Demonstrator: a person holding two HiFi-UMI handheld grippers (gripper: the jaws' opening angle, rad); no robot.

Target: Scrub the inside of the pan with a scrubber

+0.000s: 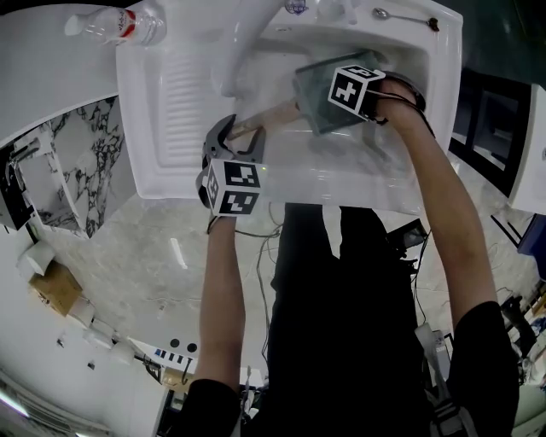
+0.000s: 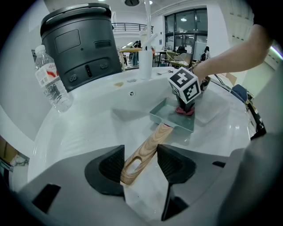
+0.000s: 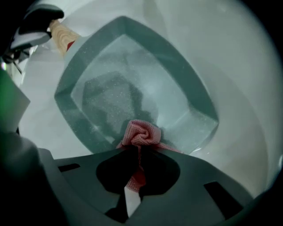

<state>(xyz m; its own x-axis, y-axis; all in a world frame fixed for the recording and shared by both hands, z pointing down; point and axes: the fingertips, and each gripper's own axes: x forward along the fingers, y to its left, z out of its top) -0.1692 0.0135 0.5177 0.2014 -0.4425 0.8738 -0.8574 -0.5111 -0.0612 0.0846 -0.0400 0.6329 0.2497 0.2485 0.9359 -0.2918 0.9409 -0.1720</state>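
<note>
A grey-green square pan (image 1: 317, 98) (image 2: 170, 115) (image 3: 132, 75) lies in the white sink (image 1: 171, 111). Its wooden handle (image 1: 256, 130) (image 2: 143, 152) (image 3: 62, 37) runs slantwise between the jaws of my left gripper (image 1: 237, 130) (image 2: 140, 161), which is shut on it. My right gripper (image 1: 354, 107) (image 2: 185, 106) (image 3: 137, 154) points down into the pan. It is shut on a pink mesh scrubber (image 2: 185, 111) (image 3: 141, 134), whose bunched end presses on the pan's floor near the rim closest to me in the right gripper view.
A water bottle (image 1: 111, 24) (image 2: 51, 81) stands on the sink's far left rim, beside a large dark lidded pot (image 2: 79, 44). The white faucet (image 1: 247, 43) overhangs the basin. A spoon (image 1: 401, 15) lies on the back ledge. Cables trail on the floor below.
</note>
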